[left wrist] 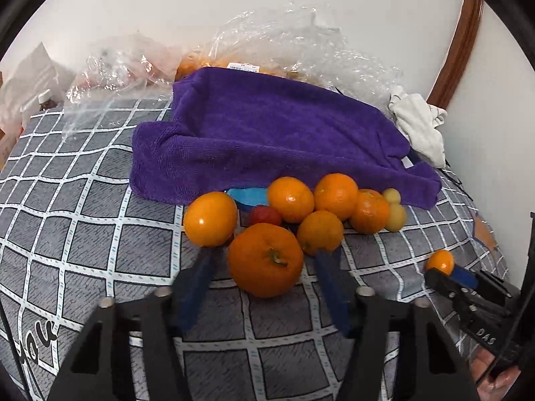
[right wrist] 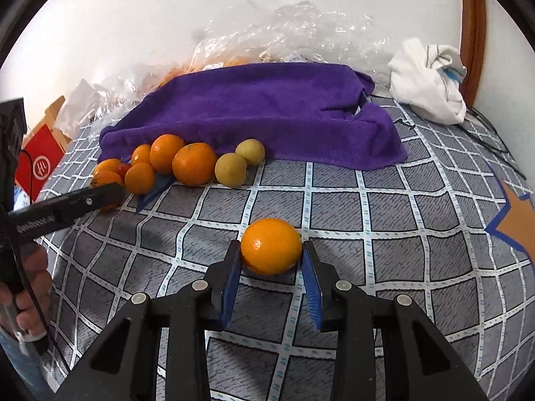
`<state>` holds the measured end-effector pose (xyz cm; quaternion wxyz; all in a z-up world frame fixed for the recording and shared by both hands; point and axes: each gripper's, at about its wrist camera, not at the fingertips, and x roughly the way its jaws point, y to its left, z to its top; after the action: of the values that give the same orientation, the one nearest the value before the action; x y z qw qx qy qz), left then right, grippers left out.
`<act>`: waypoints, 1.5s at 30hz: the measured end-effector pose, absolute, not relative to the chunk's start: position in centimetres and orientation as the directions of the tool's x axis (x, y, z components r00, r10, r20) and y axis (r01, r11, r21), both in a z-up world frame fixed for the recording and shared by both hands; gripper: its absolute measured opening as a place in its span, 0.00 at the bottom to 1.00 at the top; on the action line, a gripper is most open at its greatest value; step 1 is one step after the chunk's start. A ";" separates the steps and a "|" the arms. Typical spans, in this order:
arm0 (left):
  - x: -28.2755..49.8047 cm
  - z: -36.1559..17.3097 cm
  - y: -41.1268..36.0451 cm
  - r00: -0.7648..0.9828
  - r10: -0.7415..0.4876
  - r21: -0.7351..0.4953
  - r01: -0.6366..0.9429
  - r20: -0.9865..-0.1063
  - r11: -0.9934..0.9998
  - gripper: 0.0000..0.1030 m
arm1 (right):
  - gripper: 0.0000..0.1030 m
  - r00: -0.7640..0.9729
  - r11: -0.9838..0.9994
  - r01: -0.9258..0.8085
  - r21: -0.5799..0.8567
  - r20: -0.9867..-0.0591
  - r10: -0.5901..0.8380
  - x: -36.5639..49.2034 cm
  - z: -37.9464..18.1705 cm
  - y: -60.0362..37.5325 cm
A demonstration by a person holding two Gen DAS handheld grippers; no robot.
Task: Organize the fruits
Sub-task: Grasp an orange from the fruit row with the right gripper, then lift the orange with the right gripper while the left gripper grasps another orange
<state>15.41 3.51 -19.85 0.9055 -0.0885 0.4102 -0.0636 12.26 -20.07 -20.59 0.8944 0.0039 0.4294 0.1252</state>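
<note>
The lone round orange citrus fruit (right wrist: 271, 246) sits on the grey grid-patterned cloth (right wrist: 367, 207), well apart from the main cluster. It lies between the blue-padded fingers of the right gripper (right wrist: 271, 250); the left pad appears to touch its flank, while the right pad stands just beside it, so the grip looks incomplete and the jaws remain partly spread. To do this step well, the jaws should close evenly across the widest part with light pressure, since a round, smooth skin is likely to roll or squirt forward. The left gripper (left wrist: 267, 254) is spread wide around the large stemmed orange (left wrist: 265, 260) at the front of the fruit pile (left wrist: 301, 210), not touching it visibly. Behind the pile lies the purple terry towel (left wrist: 267, 133), with crumpled clear plastic bags (left wrist: 301, 43) beyond.
</note>
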 end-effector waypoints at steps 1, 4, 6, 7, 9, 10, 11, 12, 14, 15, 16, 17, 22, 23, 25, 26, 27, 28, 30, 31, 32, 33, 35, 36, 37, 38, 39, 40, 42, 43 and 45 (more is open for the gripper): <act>15.4 -19.8 3.7 0.656 -0.204 -0.230 0.049 -0.727 0.972 0.41 | 0.34 0.600 0.968 -0.220 0.124 -0.765 0.234 12.2 -20.6 -20.2; 15.3 -19.9 4.7 0.658 -0.251 -0.296 0.044 -0.710 0.954 0.40 | 0.34 0.601 0.965 -0.219 0.147 -0.759 0.252 12.2 -20.5 -20.4; 15.0 -19.8 5.5 0.669 -0.271 -0.331 0.040 -0.692 0.943 0.40 | 0.34 0.602 0.964 -0.218 0.150 -0.757 0.254 12.3 -20.4 -20.3; 14.8 -19.7 5.7 0.676 -0.276 -0.340 0.040 -0.684 0.940 0.40 | 0.34 0.607 0.965 -0.217 0.147 -0.753 0.251 12.2 -20.3 -20.3; 14.4 -19.6 6.0 0.688 -0.278 -0.348 0.040 -0.670 0.937 0.40 | 0.34 0.619 0.966 -0.215 0.142 -0.745 0.247 11.9 -20.2 -20.4; 14.2 -19.5 6.0 0.694 -0.281 -0.348 0.046 -0.664 0.936 0.40 | 0.34 0.623 0.966 -0.217 0.141 -0.742 0.248 11.7 -20.1 -20.4; 14.0 -19.3 5.9 0.698 -0.282 -0.345 0.053 -0.659 0.937 0.40 | 0.34 0.628 0.966 -0.219 0.140 -0.737 0.249 11.5 -20.0 -20.4; 13.8 -19.1 5.8 0.700 -0.283 -0.340 0.061 -0.655 0.938 0.40 | 0.34 0.633 0.967 -0.218 0.134 -0.734 0.244 11.3 -19.9 -20.4; 13.7 -18.8 5.6 0.710 -0.294 -0.342 0.080 -0.640 0.936 0.40 | 0.34 0.640 0.970 -0.209 0.127 -0.732 0.234 10.9 -19.8 -20.4; 13.5 -18.5 5.6 0.719 -0.303 -0.348 0.090 -0.626 0.933 0.40 | 0.34 0.641 0.971 -0.205 0.127 -0.732 0.231 10.7 -19.8 -20.5; 13.4 -18.4 5.7 0.724 -0.309 -0.353 0.097 -0.617 0.931 0.40 | 0.34 0.641 0.972 -0.198 0.128 -0.733 0.227 10.4 -19.7 -20.5; 13.2 -18.3 5.7 0.728 -0.317 -0.359 0.104 -0.607 0.927 0.40 | 0.34 0.641 0.972 -0.194 0.131 -0.733 0.227 10.2 -19.7 -20.6; 12.8 -17.9 5.4 0.745 -0.314 -0.346 0.118 -0.589 0.931 0.40 | 0.34 0.652 0.973 -0.185 0.135 -0.725 0.224 9.0 -18.7 -21.3; 12.7 -17.8 5.2 0.750 -0.305 -0.334 0.119 -0.587 0.935 0.40 | 0.34 0.656 0.975 -0.180 0.132 -0.723 0.219 8.8 -18.4 -21.4; 12.5 -17.7 5.0 0.753 -0.301 -0.323 0.125 -0.585 0.938 0.40 | 0.34 0.660 0.976 -0.170 0.138 -0.719 0.217 8.4 -17.9 -21.6; 12.4 -17.8 5.0 0.753 -0.302 -0.320 0.128 -0.585 0.939 0.40 | 0.34 0.662 0.975 -0.165 0.147 -0.716 0.220 8.2 -17.6 -21.8; 12.4 -17.7 5.0 0.754 -0.301 -0.314 0.132 -0.584 0.940 0.40 | 0.34 0.664 0.975 -0.163 0.154 -0.714 0.224 8.1 -17.5 -21.9; 12.3 -17.7 4.9 0.757 -0.297 -0.308 0.133 -0.582 0.942 0.40 | 0.34 0.664 0.974 -0.163 0.156 -0.713 0.225 8.0 -17.4 -22.0; 12.1 -17.6 4.8 0.764 -0.287 -0.295 0.133 -0.578 0.946 0.40 | 0.34 0.667 0.976 -0.158 0.151 -0.712 0.218 7.8 -17.0 -22.2; 12.1 -17.6 4.8 0.766 -0.284 -0.292 0.131 -0.577 0.947 0.40 | 0.34 0.668 0.976 -0.155 0.150 -0.712 0.215 7.8 -16.9 -22.2; 12.1 -17.6 4.9 0.767 -0.283 -0.293 0.129 -0.577 0.947 0.40 | 0.34 0.670 0.977 -0.153 0.150 -0.711 0.214 7.7 -16.8 -22.3; 12.2 -17.6 5.0 0.765 -0.285 -0.299 0.126 -0.578 0.946 0.40 | 0.34 0.672 0.977 -0.150 0.152 -0.709 0.213 7.7 -16.6 -22.4; 12.2 -17.6 5.2 0.764 -0.292 -0.313 0.124 -0.576 0.941 0.40 | 0.34 0.676 0.977 -0.146 0.154 -0.705 0.212 7.5 -16.4 -22.5; 12.1 -17.5 5.3 0.767 -0.295 -0.319 0.124 -0.569 0.940 0.40 | 0.34 0.677 0.978 -0.145 0.152 -0.706 0.210 7.5 -16.2 -22.5; 12.0 -17.3 5.4 0.774 -0.297 -0.322 0.128 -0.559 0.938 0.40 | 0.34 0.677 0.978 -0.144 0.148 -0.707 0.207 7.5 -16.1 -22.4; 11.9 -17.2 5.4 0.779 -0.300 -0.324 0.131 -0.551 0.937 0.40 | 0.34 0.676 0.979 -0.144 0.145 -0.708 0.204 7.6 -16.0 -22.4; 11.8 -17.0 5.5 0.781 -0.310 -0.332 0.139 -0.543 0.933 0.40 | 0.34 0.674 0.979 -0.145 0.143 -0.710 0.203 7.7 -15.9 -22.3; 11.8 -16.7 5.5 0.782 -0.319 -0.342 0.144 -0.535 0.928 0.40 | 0.34 0.673 0.979 -0.146 0.142 -0.711 0.203 7.7 -15.7 -22.3; 11.5 -15.9 5.7 0.785 -0.311 -0.353 0.126 -0.536 0.927 0.40 | 0.34 0.668 0.978 -0.150 0.146 -0.714 0.209 8.0 -15.3 -22.3; 11.3 -15.4 5.8 0.786 -0.314 -0.361 0.124 -0.532 0.924 0.40 | 0.34 0.666 0.976 -0.154 0.152 -0.714 0.216 8.2 -15.0 -22.2; 10.9 -13.7 5.9 0.796 -0.324 -0.363 0.142 -0.511 0.921 0.40 | 0.34 0.666 0.973 -0.161 0.163 -0.710 0.229 8.8 -14.3 -22.2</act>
<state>10.91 5.91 -13.73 0.9349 -0.1551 0.2941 -0.1245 8.76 -22.22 -14.26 0.9118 0.0432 0.3942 0.1067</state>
